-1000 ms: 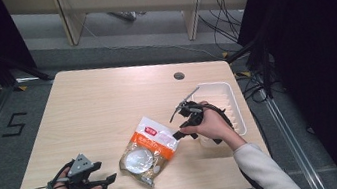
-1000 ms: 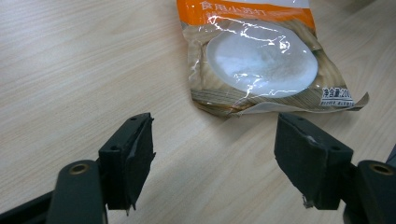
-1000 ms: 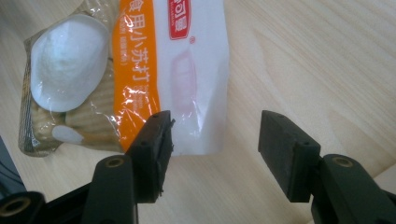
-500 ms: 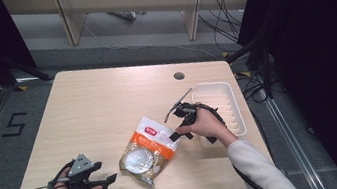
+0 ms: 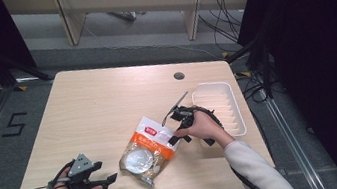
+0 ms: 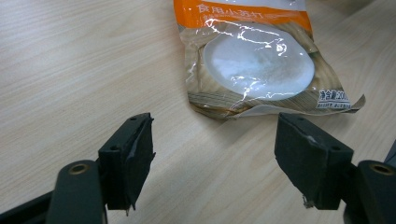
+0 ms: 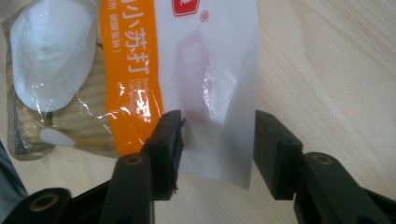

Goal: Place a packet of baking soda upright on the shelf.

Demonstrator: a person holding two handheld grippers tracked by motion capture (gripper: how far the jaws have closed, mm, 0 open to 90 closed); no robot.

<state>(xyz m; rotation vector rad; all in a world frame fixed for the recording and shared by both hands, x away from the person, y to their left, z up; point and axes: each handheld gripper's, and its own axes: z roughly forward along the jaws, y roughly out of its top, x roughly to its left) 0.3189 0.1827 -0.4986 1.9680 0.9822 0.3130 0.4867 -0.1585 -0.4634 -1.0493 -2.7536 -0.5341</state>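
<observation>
Baking soda bag (image 7: 140,70) lies flat on the table (image 5: 98,110), white powder inside. Its white top edge sits btwn the right claw (image 7: 217,140) jaws, which have just been closing, pads not pressing yet afaict. White tray (image 5: 219,107) just behind that claw, partly hidden by the hand. Left claw (image 6: 215,154) wide open, holding nothing, bag just ahead of it.

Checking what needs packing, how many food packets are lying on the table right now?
1. A single orange and white packet lies near the front middle of the table, left of the white tray. Nothing in these views looks able to hide another.
</observation>
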